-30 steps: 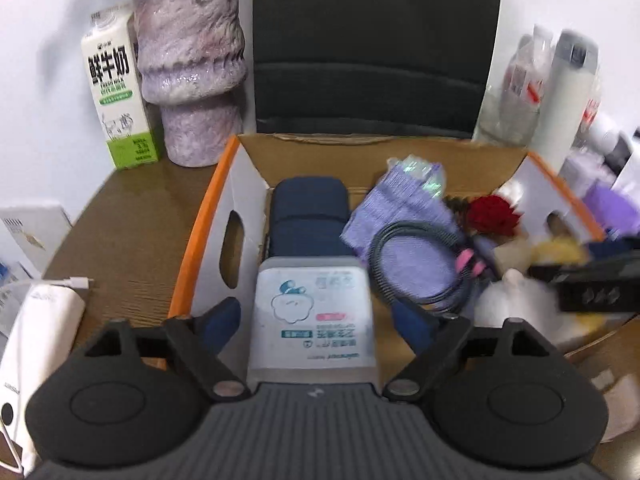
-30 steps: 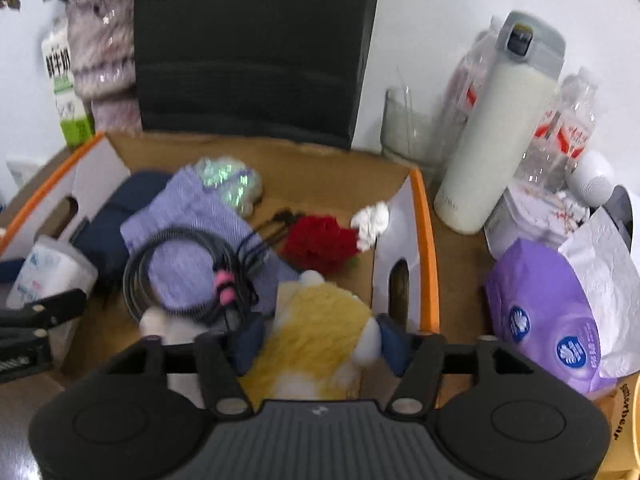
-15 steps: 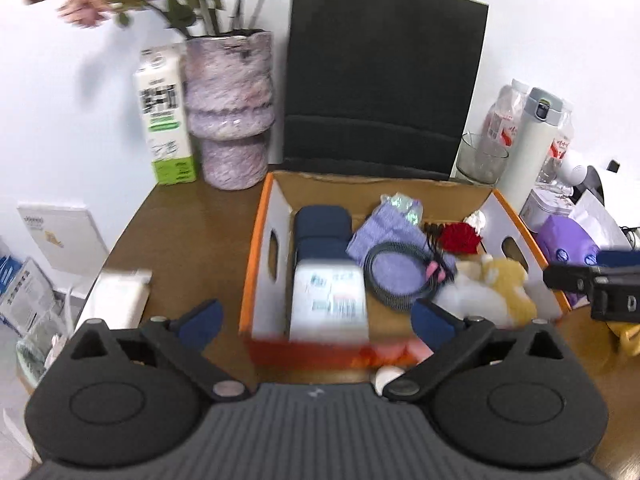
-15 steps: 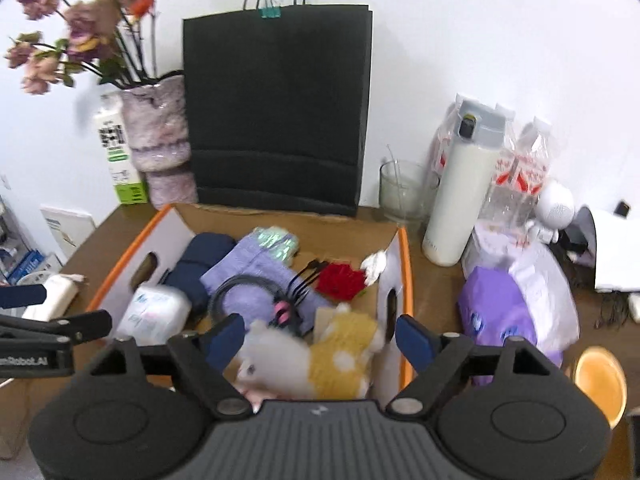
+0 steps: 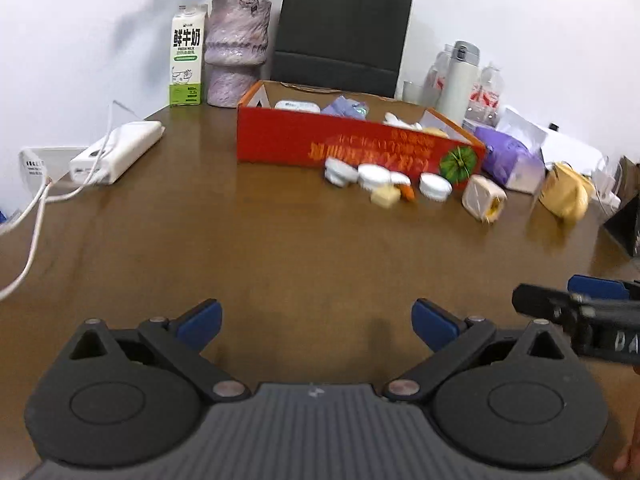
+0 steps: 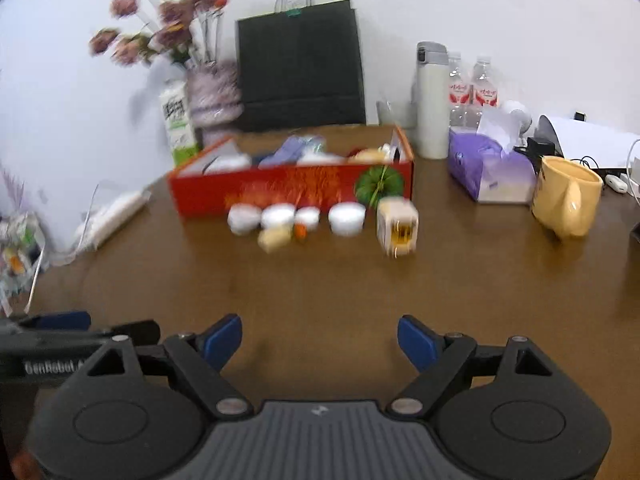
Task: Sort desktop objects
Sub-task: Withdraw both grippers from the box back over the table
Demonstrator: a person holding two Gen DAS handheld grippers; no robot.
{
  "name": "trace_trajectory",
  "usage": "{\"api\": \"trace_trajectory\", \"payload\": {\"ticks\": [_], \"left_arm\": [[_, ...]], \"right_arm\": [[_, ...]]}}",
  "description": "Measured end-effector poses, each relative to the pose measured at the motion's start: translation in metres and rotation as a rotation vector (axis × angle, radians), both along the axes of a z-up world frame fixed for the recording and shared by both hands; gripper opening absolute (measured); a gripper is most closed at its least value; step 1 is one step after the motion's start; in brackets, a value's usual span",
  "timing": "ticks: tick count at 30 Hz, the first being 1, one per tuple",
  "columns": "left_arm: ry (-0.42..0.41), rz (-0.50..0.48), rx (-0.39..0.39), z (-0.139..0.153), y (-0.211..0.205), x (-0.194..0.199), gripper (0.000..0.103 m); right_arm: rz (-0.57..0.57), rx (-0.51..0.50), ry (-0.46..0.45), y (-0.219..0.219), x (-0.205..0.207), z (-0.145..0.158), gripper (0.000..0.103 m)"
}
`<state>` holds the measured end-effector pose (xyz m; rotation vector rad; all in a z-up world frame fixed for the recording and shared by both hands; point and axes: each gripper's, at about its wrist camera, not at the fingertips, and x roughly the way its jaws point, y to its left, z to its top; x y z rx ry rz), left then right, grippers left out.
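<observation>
Both the left hand-held gripper (image 5: 316, 318) and right hand-held gripper (image 6: 320, 338) hang wide and empty near the surface's front edge. Small white jars (image 6: 346, 218) and a carton (image 6: 397, 229) sit unsorted against the red box (image 6: 296, 190) toward the far edge; probably next comes reaching for one.

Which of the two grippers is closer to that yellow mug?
The right. The right gripper has the yellow mug ahead to its right; the left gripper sits farther left, the mug far across.
</observation>
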<state>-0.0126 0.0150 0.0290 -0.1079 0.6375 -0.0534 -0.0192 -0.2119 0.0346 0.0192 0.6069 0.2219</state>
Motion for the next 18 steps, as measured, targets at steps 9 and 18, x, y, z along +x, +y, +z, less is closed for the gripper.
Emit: {"api": "trace_trajectory", "payload": {"ticks": [9,18], "left_arm": [[0.012,-0.021,-0.018,-0.012,0.002,-0.008,0.103],[0.017,-0.032,-0.025,-0.012,0.002,-0.008,0.103]], "right_arm": [[0.023,0.035,-0.087,-0.001,-0.03,-0.007,0.09],[-0.007,0.056,-0.037,-0.002,-0.024,-0.018,0.091]]}}
